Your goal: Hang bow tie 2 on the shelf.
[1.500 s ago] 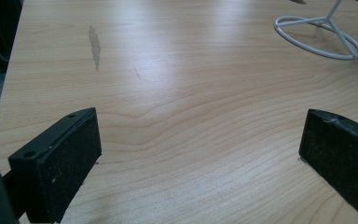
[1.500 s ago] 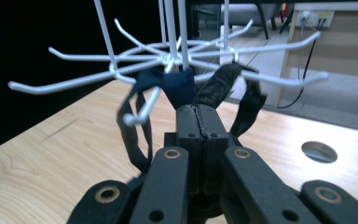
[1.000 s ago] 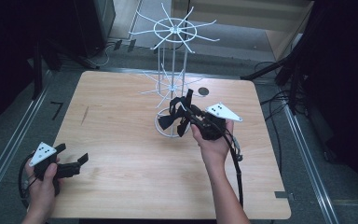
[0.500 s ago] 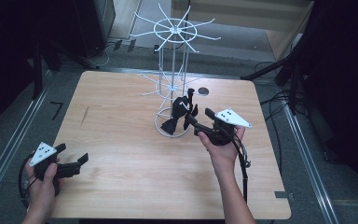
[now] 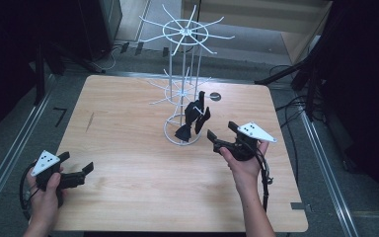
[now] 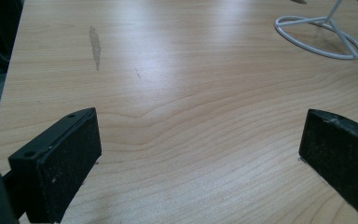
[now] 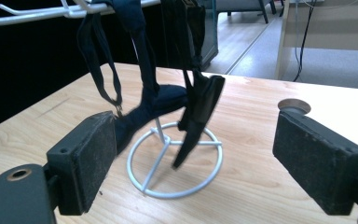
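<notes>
In the high view, a white wire rack (image 5: pixel 183 79) is standing toward the far middle of the wooden worktop (image 5: pixel 128 148), its ring base resting on the wood and its spoked tiers rising above. Black bow ties (image 5: pixel 193 118) are hanging from a lower arm of the rack, dangling just above the ring base. The right gripper (image 5: pixel 222 137) is sitting in the person's right hand just to the right of the rack's base, its fingers spread and pointing left toward the bow ties without touching them. The left gripper (image 5: pixel 76 167) is lying low at the near left corner in the left hand, well apart from the rack, its fingers spread too. A small dark round spot (image 5: pixel 215 97) is showing on the worktop beyond the rack.

In the left gripper view, the two black fingers (image 6: pixel 60 158) are standing wide apart over bare wood with nothing between them. The rack's ring base (image 6: pixel 319 37) is showing at the far upper right.

In the right gripper view, the fingers (image 7: pixel 84 163) are gaping wide and pinching nothing. The bow ties (image 7: pixel 168 100) are hanging by their straps from a white arm at the top, dangling over the ring base (image 7: pixel 175 161) just beyond the left finger.
</notes>
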Demonstrator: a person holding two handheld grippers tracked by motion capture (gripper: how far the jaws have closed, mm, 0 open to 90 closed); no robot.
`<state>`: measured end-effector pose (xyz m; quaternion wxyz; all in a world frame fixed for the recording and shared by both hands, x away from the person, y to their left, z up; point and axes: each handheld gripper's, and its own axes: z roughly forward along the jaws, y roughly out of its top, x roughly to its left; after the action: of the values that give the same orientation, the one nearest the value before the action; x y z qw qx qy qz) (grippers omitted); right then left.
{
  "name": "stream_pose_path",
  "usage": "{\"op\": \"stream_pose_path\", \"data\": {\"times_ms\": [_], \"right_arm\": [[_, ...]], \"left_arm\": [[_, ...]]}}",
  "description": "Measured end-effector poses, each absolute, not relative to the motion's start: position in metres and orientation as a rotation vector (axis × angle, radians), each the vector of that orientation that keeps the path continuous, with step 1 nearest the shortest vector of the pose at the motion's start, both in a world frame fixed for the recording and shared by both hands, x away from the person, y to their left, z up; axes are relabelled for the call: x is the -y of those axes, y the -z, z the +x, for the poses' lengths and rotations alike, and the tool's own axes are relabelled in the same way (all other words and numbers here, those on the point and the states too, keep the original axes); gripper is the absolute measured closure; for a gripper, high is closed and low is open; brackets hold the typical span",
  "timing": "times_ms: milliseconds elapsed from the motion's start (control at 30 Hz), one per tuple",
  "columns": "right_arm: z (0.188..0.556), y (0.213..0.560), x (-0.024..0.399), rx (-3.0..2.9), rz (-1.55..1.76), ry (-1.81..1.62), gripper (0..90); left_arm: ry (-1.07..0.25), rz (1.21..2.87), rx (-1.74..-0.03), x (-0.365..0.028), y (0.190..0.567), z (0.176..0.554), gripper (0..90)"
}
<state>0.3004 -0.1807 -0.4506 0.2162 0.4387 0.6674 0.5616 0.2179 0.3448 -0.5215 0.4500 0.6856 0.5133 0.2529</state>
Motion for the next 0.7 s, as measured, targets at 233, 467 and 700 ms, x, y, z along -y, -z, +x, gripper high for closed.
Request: {"op": "stream_pose_path", "data": {"times_ms": [233, 467, 700], "right_arm": [[0.294, 0.459, 0.193, -1.859, 1.221, -1.553, 4.6], [0.289, 0.467, 0.208, -1.853, 1.252, -1.529, 3.9], [0.283, 0.477, 0.222, -1.847, 1.278, -1.517, 3.9]], "left_arm": [[-0.624, 1.694, -1.271, -0.345, 0.522, 0.218, 0.0], [-0.624, 1.693, -1.271, -0.345, 0.522, 0.218, 0.0], [-0.626, 1.695, -1.271, -0.345, 0.522, 0.218, 0.0]]}}
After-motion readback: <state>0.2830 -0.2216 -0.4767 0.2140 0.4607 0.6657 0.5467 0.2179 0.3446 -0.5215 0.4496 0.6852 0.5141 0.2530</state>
